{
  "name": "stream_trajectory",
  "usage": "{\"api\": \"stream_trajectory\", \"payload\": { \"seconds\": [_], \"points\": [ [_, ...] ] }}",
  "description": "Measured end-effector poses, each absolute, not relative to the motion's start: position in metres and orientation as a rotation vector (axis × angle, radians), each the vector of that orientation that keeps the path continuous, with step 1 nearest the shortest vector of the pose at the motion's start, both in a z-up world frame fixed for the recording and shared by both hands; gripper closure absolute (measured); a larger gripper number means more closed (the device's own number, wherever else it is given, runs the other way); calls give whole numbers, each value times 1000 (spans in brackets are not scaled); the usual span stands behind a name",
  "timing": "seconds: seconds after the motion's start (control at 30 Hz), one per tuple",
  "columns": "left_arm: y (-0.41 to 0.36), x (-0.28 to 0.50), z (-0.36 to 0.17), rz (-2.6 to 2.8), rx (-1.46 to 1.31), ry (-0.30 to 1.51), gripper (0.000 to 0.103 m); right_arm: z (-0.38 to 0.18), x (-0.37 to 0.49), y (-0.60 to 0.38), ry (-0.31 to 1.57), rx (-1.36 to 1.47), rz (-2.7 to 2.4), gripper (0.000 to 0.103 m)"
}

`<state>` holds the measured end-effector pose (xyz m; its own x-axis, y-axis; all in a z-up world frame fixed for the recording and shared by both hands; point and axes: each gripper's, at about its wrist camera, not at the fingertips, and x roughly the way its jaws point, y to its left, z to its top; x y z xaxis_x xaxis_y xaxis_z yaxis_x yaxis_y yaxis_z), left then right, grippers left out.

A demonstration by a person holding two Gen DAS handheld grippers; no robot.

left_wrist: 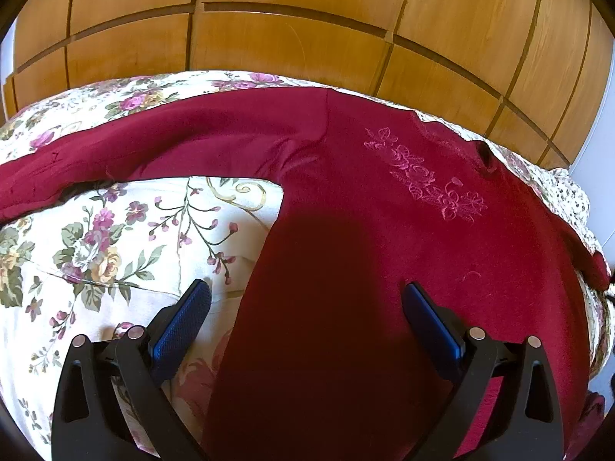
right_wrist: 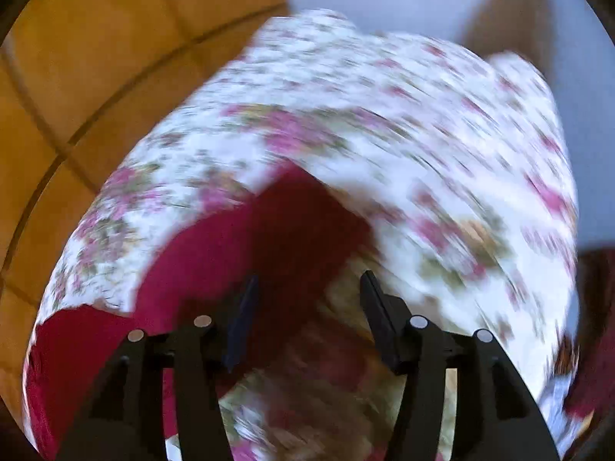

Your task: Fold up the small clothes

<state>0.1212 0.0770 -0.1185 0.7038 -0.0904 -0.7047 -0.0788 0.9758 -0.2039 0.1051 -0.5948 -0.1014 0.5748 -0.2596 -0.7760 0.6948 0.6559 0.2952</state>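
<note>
Sweater: a dark red sweater point(left_wrist: 384, 207) with pink floral embroidery lies flat on the floral bedspread point(left_wrist: 115, 238), one sleeve stretched left
Edges: its far edge runs close to the bed's far side, by the wooden wardrobe point(left_wrist: 292, 27)
Left gripper point(left_wrist: 307, 292): jaws wide apart above the sweater's side edge, holding nothing
Right gripper point(right_wrist: 307, 284): jaws apart, empty, over the sweater's edge point(right_wrist: 215, 246)
Hard to make out: the right wrist view is motion-blurred
</note>
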Motion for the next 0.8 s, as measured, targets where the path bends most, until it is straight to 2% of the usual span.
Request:
{"api": "stream_trajectory", "payload": {
  "seconds": [0.17,0.43,0.53,0.63,0.73,0.8],
  "points": [
    [77,122,-118,-9,-224,794,4,-98,53,-534,715,710,-409,50],
    [87,105,-106,-15,-177,837,4,-124,17,-367,941,553,174,52],
    [97,77,-105,19,-105,827,4,-130,10,-337,999,414,195,52],
    [113,45,-109,27,-83,828,4,-135,5,-331,1026,438,212,53],
    [128,22,-111,9,-146,833,4,-139,-4,-318,1052,431,262,61],
    [129,12,-111,-7,-154,844,4,-146,-6,-308,1099,415,308,62]
  ]
}}
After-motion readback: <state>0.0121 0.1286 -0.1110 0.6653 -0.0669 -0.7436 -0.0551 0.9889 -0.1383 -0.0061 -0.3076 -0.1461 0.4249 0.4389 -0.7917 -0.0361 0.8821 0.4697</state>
